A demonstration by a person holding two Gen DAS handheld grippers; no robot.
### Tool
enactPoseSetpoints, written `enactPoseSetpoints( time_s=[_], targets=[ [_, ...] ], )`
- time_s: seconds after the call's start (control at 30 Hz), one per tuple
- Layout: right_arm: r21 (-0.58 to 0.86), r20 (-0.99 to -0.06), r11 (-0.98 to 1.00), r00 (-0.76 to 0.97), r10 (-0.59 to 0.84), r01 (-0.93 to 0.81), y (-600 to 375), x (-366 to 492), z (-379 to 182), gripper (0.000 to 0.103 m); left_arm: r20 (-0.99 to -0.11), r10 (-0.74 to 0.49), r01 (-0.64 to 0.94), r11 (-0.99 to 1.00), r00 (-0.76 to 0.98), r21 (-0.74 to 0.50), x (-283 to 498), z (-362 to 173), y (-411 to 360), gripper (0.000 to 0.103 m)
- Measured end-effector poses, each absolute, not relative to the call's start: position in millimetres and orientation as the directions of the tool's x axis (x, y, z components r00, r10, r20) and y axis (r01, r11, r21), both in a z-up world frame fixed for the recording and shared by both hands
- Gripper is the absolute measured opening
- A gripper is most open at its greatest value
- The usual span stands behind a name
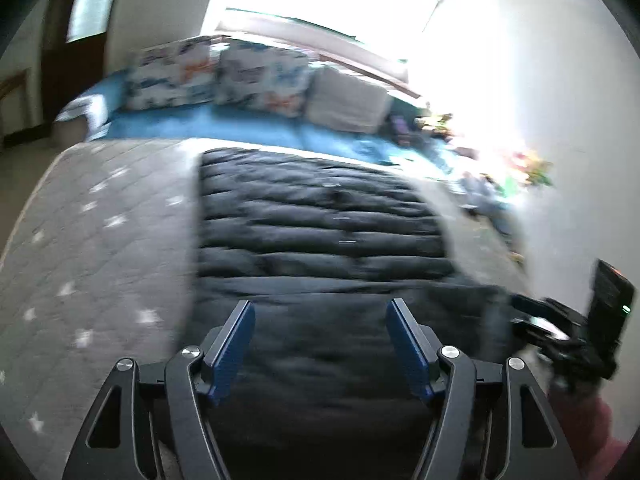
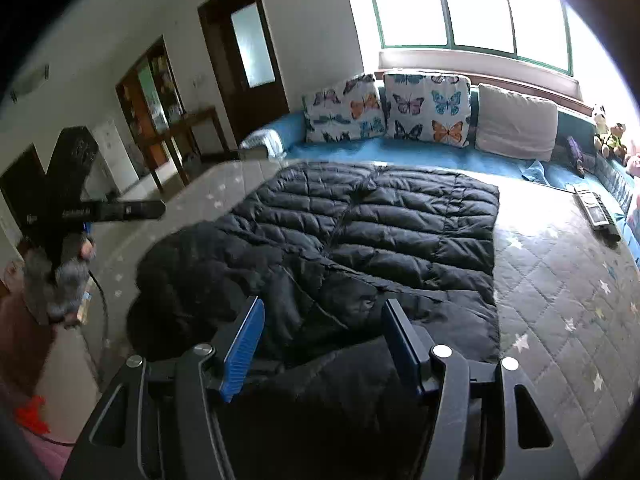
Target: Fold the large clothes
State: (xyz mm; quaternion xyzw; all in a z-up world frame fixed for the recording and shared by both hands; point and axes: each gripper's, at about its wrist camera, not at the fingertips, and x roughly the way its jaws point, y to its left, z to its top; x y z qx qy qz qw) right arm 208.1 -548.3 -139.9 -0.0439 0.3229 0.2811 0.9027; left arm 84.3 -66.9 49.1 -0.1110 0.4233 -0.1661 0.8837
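A large black quilted puffer jacket point(image 2: 360, 240) lies spread on a grey star-patterned quilt point(image 2: 560, 280). Its near part is bunched and folded over. In the left wrist view the jacket point(image 1: 320, 232) fills the middle. My left gripper point(image 1: 320, 308) is open and empty, its blue pads hovering over the jacket's near edge. My right gripper point(image 2: 323, 308) is open and empty above the bunched near part. The right gripper's body shows at the right edge of the left wrist view point(image 1: 568, 328). The left gripper's body shows at the left of the right wrist view point(image 2: 80, 208).
A blue sofa point(image 2: 400, 152) runs along the far side with butterfly cushions point(image 2: 428, 108) and a plain cushion point(image 2: 516, 120). Remote controls point(image 2: 596, 212) lie on the quilt at far right. Stuffed toys point(image 2: 608, 136) sit by the window. A door point(image 2: 248, 52) and shelves stand to the left.
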Motion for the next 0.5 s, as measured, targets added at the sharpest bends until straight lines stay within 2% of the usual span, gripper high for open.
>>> enactPoseSetpoints(
  time_s=[0.1,0.27,0.5],
  targets=[
    [0.053,-0.666,0.851,0.616,0.42,-0.523,-540,218,-162,0.066,-0.756,-0.378,0.14,0.921,0.535,-0.363,94,14,-43,0.072],
    [-0.05,-0.719,0.869,0.622,0.311,-0.492,-551,215,-193,0.066,-0.761,-0.386,0.197,0.922,0.521,-0.333,81,-19,-46,0.072],
    [-0.027,-0.734,0.897,0.617,0.282,-0.441,-573,215,-194,0.065,-0.759,-0.384,0.233,0.923,0.527,-0.305,71,-37,-59,0.075]
  ],
)
